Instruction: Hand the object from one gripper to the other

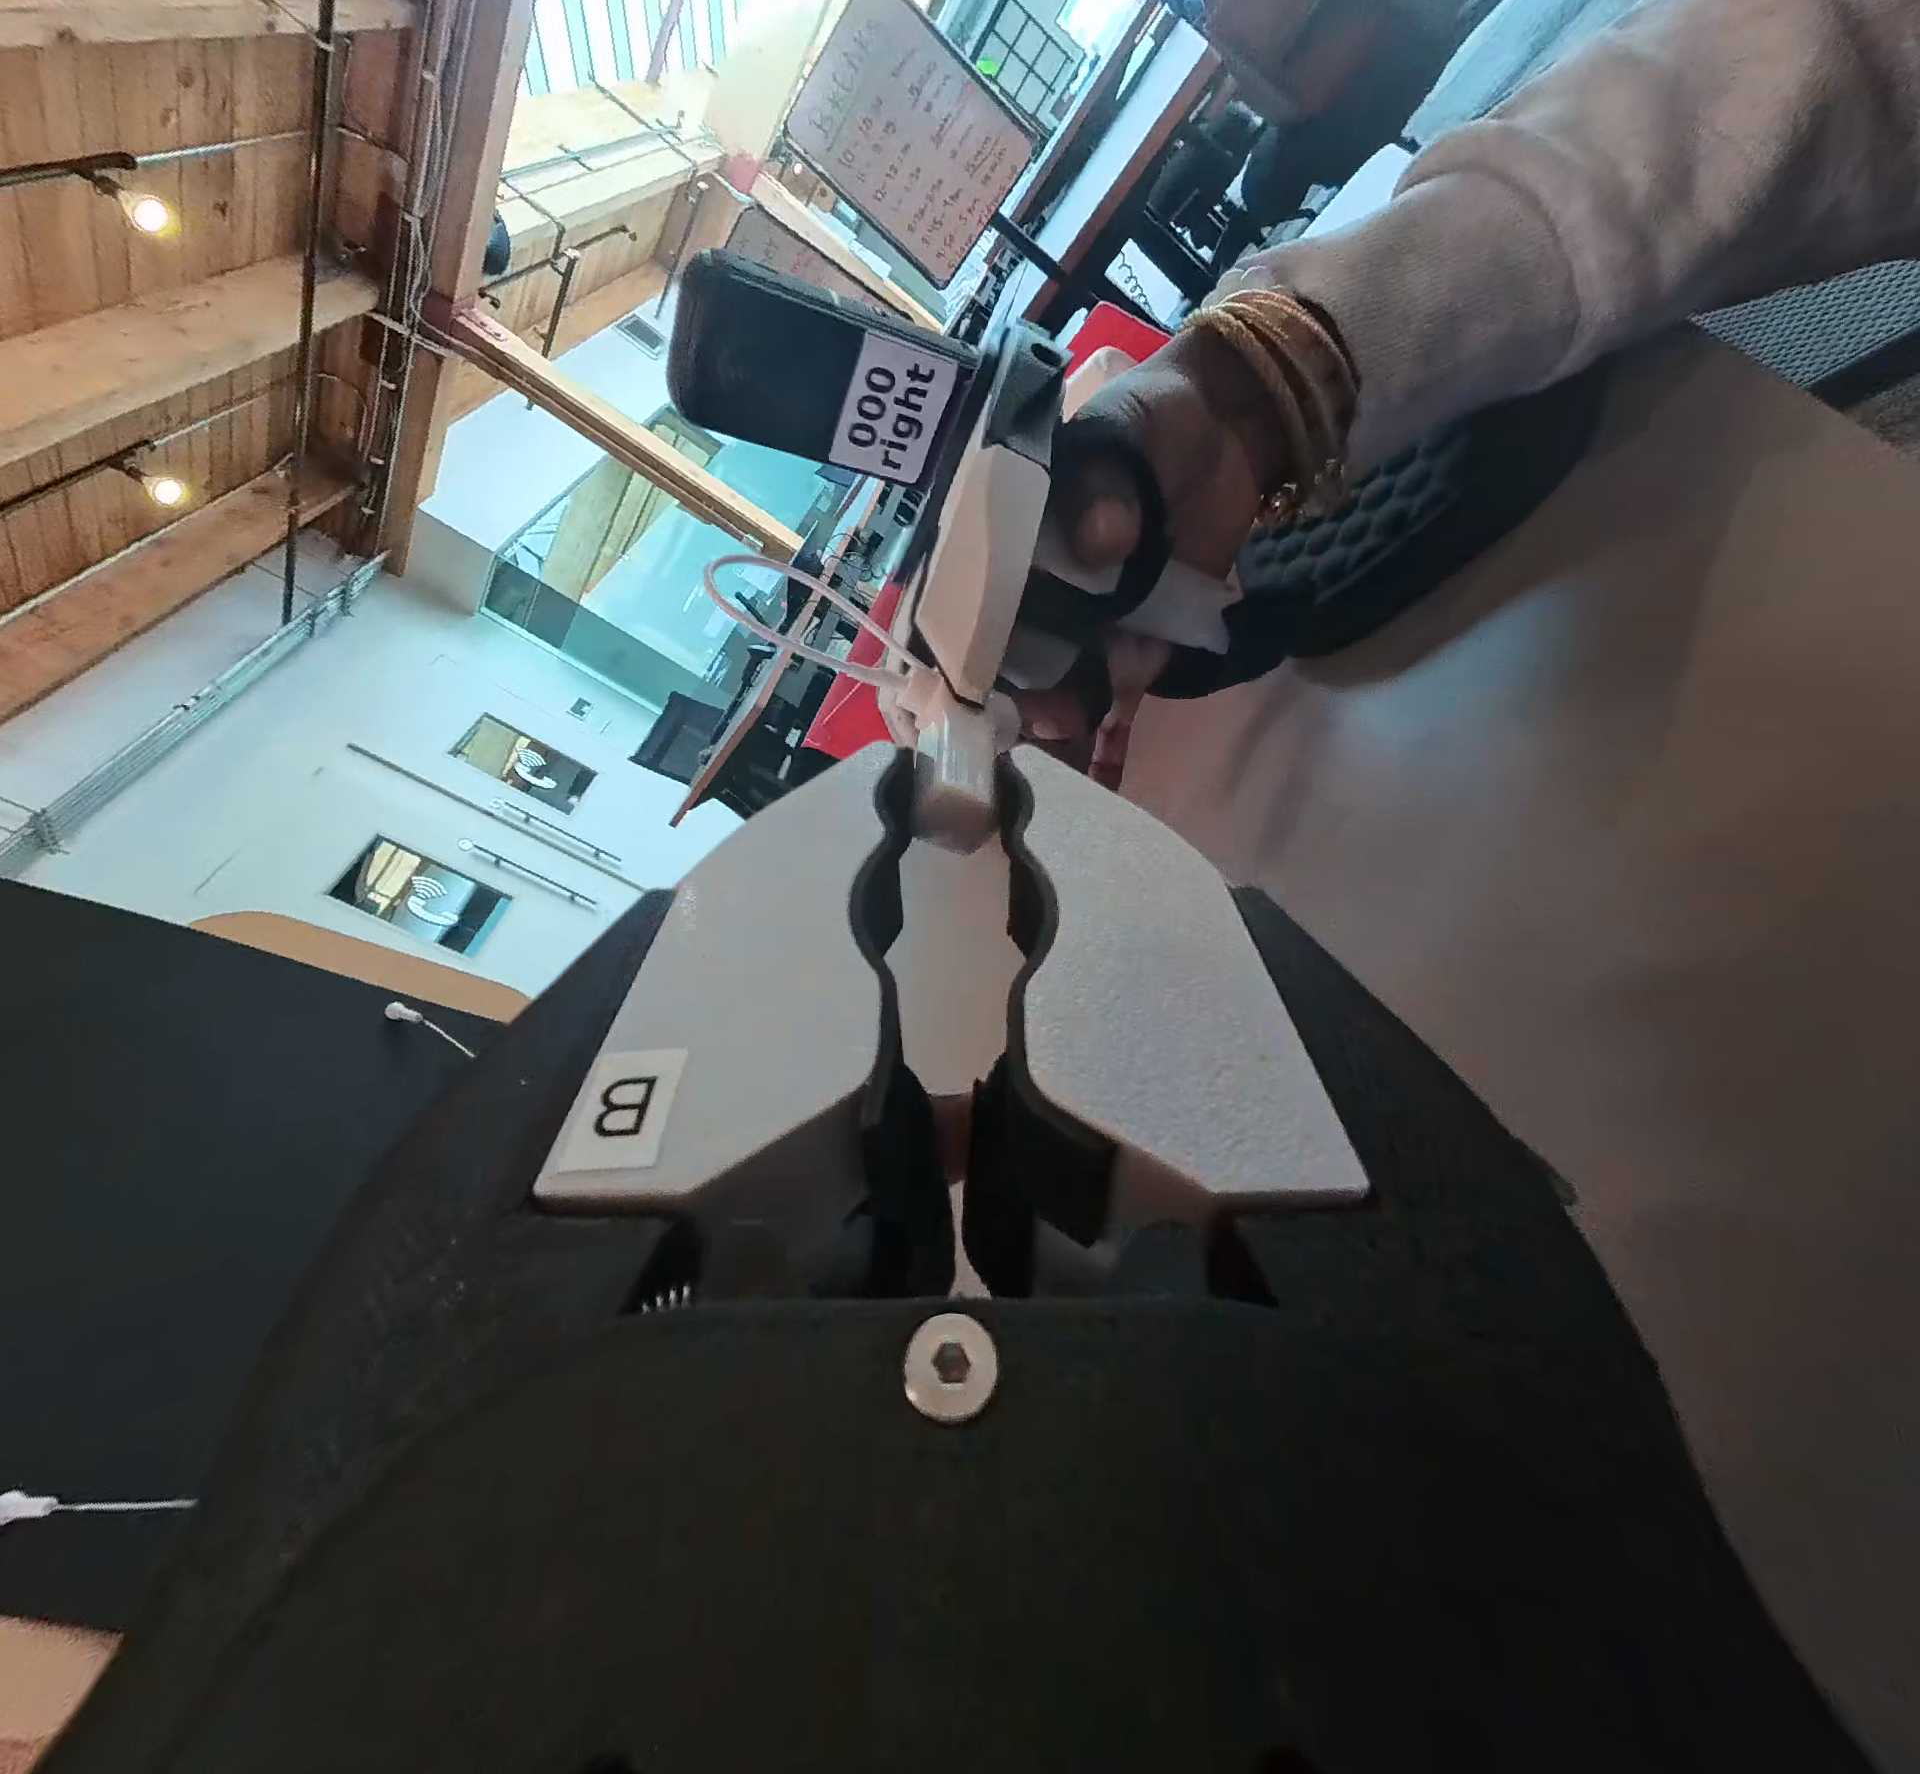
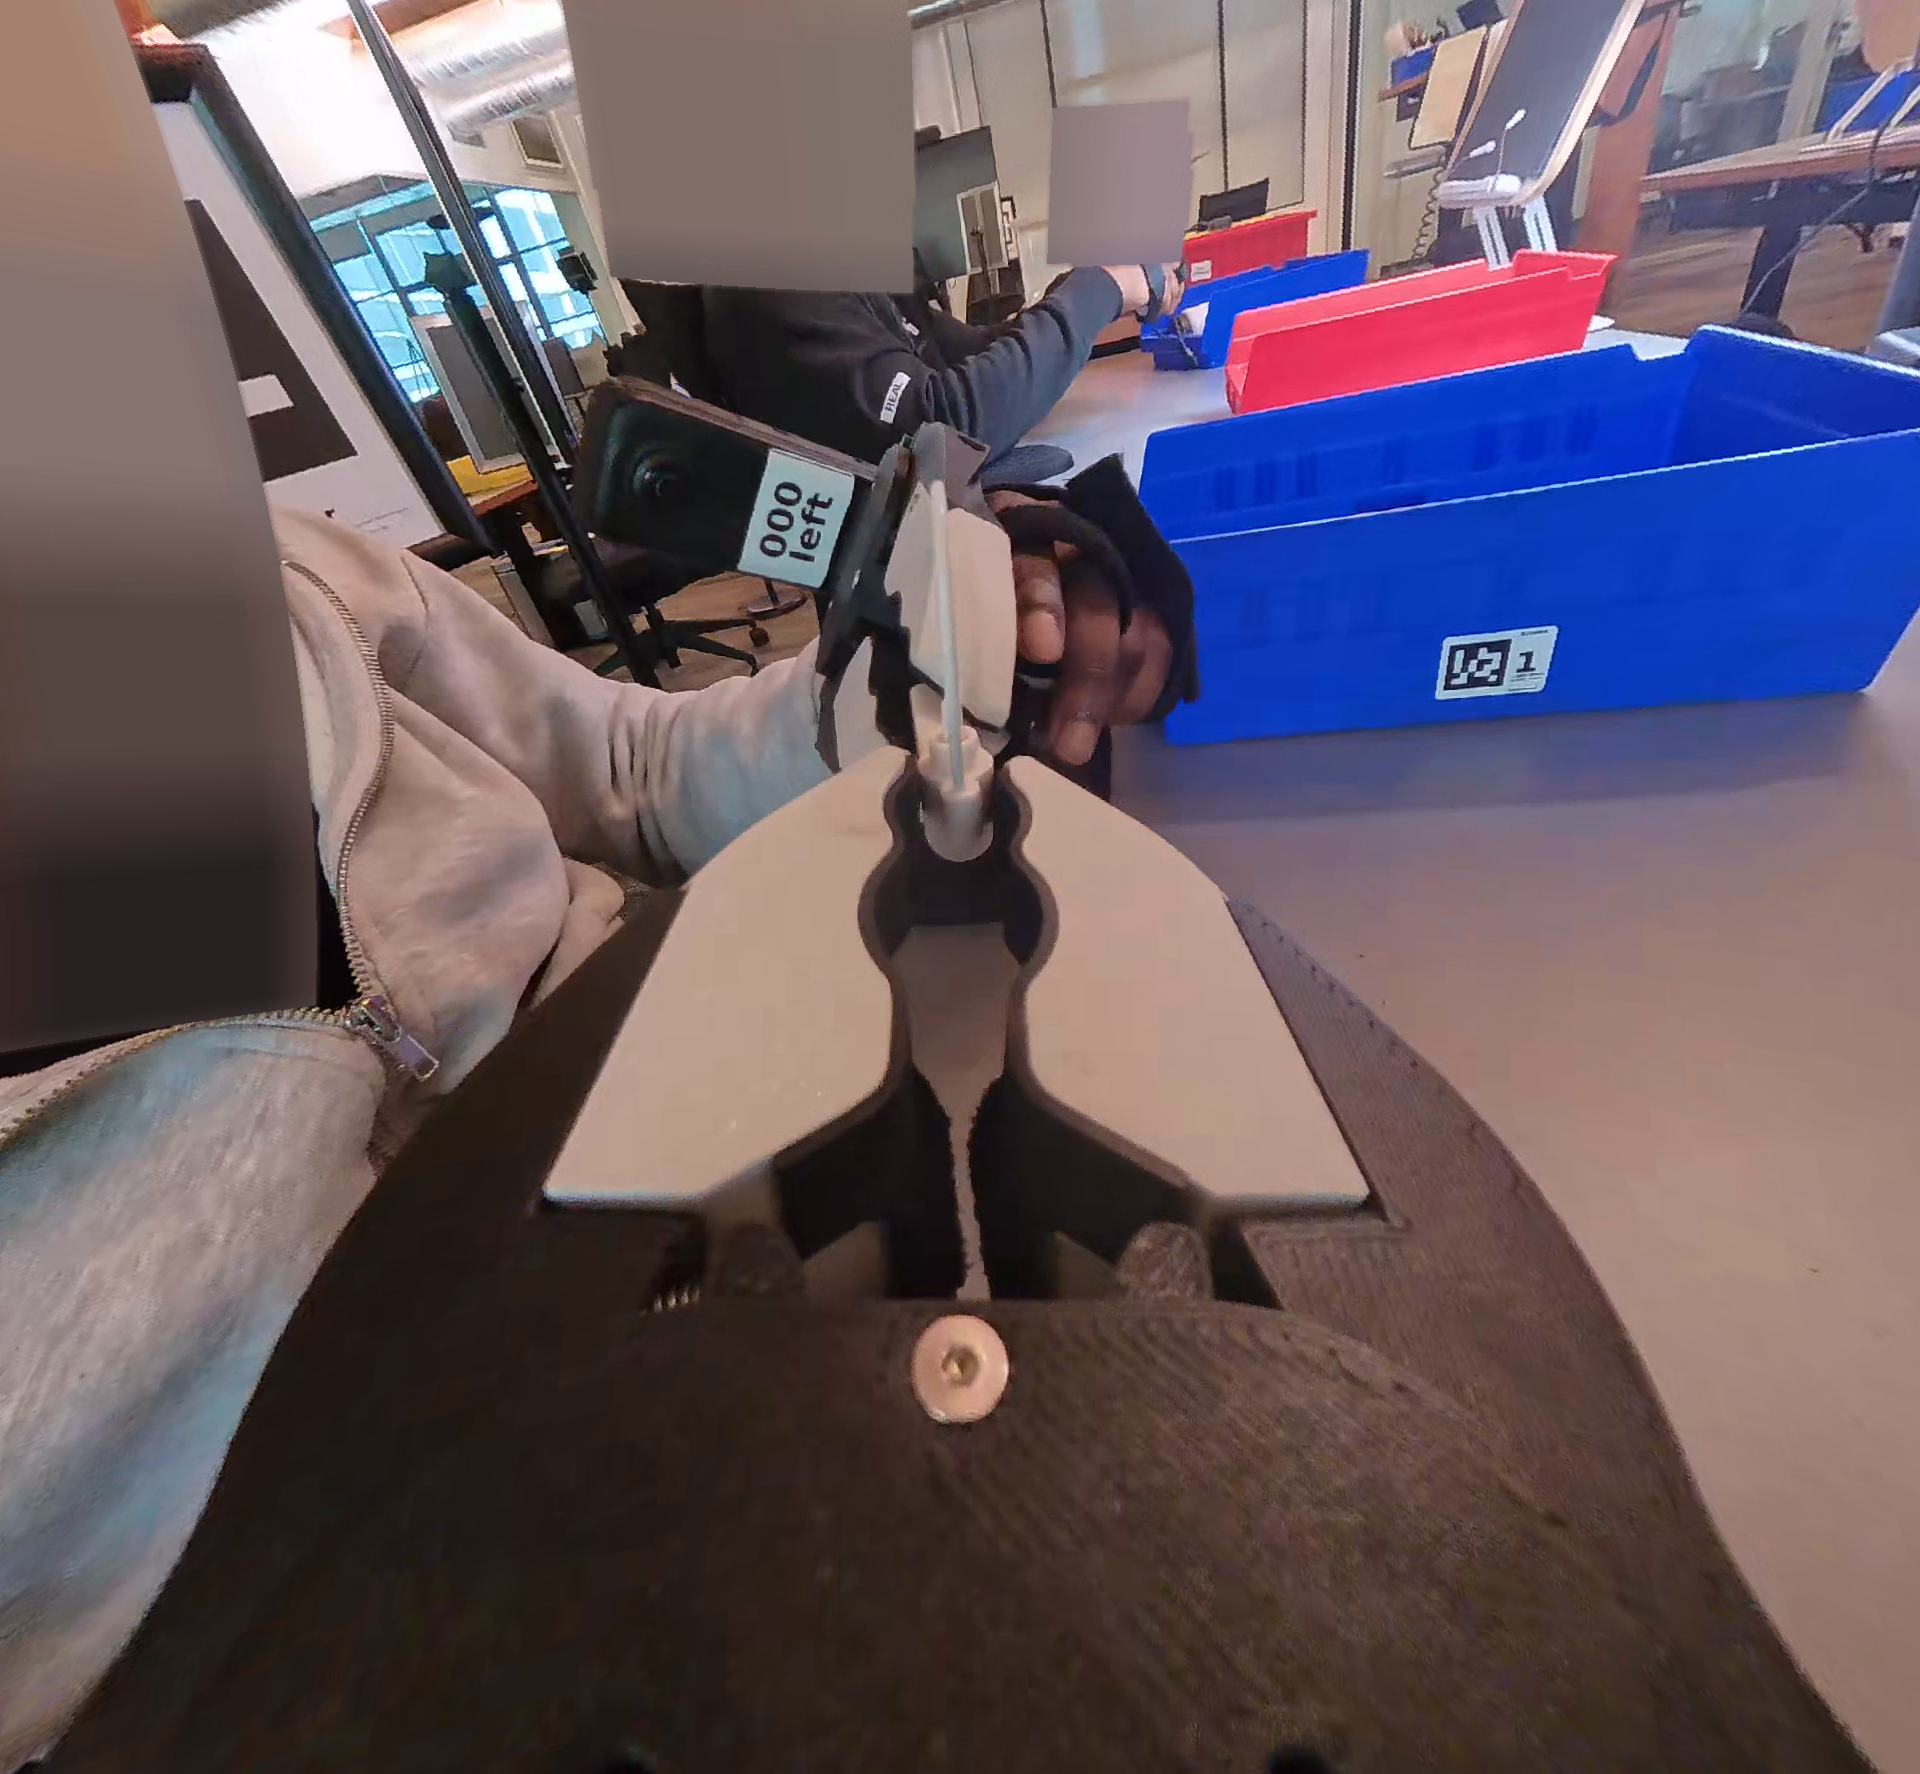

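Observation:
A small white cable plug (image 1: 951, 802) with a thin pale cable loop (image 1: 769, 597) sits pinched between my left gripper's (image 1: 951, 789) fingertips, jaws nearly together. My right gripper (image 1: 961, 690) meets it tip to tip from beyond and holds the same cable end. In the right wrist view, my right gripper (image 2: 953, 805) is closed on the white plug (image 2: 954, 815). The cable (image 2: 940, 602) runs up along the left gripper (image 2: 951, 737), seen edge-on, held by a hand in a beige sleeve. Both grippers are above the grey table (image 2: 1507, 945).
A blue bin (image 2: 1507, 519) stands on the table to the right, with a red bin (image 2: 1403, 332) and another blue one behind. A seated person (image 2: 831, 363) is beyond. A black mat (image 1: 156, 1205) carries loose white cable ends (image 1: 426, 1023). Less than 4 cm separates the two grippers' tips.

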Demonstrator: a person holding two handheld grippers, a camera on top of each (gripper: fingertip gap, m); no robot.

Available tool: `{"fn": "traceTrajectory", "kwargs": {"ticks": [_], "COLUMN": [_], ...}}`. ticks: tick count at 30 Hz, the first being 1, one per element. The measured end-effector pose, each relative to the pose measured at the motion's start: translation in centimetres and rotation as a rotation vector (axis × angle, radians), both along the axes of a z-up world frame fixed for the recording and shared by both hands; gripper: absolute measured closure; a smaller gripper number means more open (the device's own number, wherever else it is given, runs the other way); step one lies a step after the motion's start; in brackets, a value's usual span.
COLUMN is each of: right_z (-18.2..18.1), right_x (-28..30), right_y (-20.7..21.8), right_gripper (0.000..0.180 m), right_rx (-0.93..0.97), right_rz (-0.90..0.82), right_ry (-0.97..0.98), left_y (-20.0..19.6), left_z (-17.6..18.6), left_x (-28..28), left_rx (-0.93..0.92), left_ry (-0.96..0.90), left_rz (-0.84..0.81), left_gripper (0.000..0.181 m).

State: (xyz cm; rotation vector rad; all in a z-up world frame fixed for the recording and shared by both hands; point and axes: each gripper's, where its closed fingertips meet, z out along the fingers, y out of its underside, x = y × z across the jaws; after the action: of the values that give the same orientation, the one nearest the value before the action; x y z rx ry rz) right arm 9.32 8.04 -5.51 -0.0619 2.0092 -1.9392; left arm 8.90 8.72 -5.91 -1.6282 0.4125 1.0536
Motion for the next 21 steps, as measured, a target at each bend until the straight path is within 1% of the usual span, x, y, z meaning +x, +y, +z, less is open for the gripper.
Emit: {"fn": "traceTrajectory", "kwargs": {"ticks": [3, 4, 5, 6, 7, 8, 9, 10, 12, 13, 14, 15, 17, 20, 21], "right_z": [0.0, 0.1, 0.4, 0.7, 1.1, 1.7, 2.2, 2.5, 2.1, 1.6, 1.1, 0.7, 0.2, -0.2, -0.1], "right_x": [-0.1, -0.3, -0.6, -0.8, -0.9, -1.0, -1.0, -0.8, -0.4, -0.2, 0.0, 0.1, 0.4, 0.7, 1.0], "right_y": [-0.1, -0.2, -0.3, -0.3, -0.2, -0.1, 0.1, 0.2, 0.3, 0.1, -0.1, -0.4, -0.8, -0.9, -1.0], "right_gripper": [0.167, 0.161, 0.146, 0.131, 0.123, 0.116, 0.115, 0.116, 0.121, 0.124, 0.126, 0.129, 0.138, 0.153, 0.154], "right_rx": [-0.003, -0.017, -0.041, -0.077, -0.122, -0.175, -0.225, -0.254, -0.246, -0.225, -0.2, -0.178, -0.161, -0.152, -0.169], "right_rz": [-0.014, -0.036, -0.069, -0.109, -0.158, -0.215, -0.274, -0.33, -0.405, -0.419, -0.422, -0.425, -0.416, -0.392, -0.389], "right_ry": [0.016, 0.045, 0.102, 0.193, 0.321, 0.479, 0.663, 0.863, 1.264, 1.424, 1.535, 1.602, 1.677, 1.701, 1.696], "left_y": [-0.1, -0.2, -0.4, -0.6, -0.8, -1.1, -1.3, -1.4, -1.4, -1.3, -1.2, -1.1, -0.9, -0.7, -0.7], "left_z": [0.0, 0.1, 0.4, 0.8, 1.0, 1.3, 1.5, 1.6, 1.3, 1.0, 0.6, 0.4, 0.2, -0.1, -0.3], "left_x": [-0.1, -0.1, -0.1, 0.0, 0.0, 0.0, 0.1, 0.2, 0.5, 0.5, 0.8, 0.9, 1.3, 1.7, 1.8], "left_rx": [0.018, 0.037, 0.073, 0.115, 0.153, 0.191, 0.225, 0.249, 0.276, 0.278, 0.266, 0.267, 0.255, 0.231, 0.22], "left_ry": [-0.084, -0.139, -0.21, -0.296, -0.389, -0.482, -0.576, -0.672, -0.868, -0.955, -1.038, -1.094, -1.138, -1.166, -1.175], "left_rz": [-0.006, -0.019, -0.04, -0.068, -0.099, -0.131, -0.17, -0.214, -0.281, -0.306, -0.336, -0.353, -0.386, -0.393, -0.394], "left_gripper": [0.166, 0.166, 0.166, 0.166, 0.166, 0.166, 0.166, 0.166, 0.166, 0.166, 0.166, 0.166, 0.166, 0.166, 0.166]}}
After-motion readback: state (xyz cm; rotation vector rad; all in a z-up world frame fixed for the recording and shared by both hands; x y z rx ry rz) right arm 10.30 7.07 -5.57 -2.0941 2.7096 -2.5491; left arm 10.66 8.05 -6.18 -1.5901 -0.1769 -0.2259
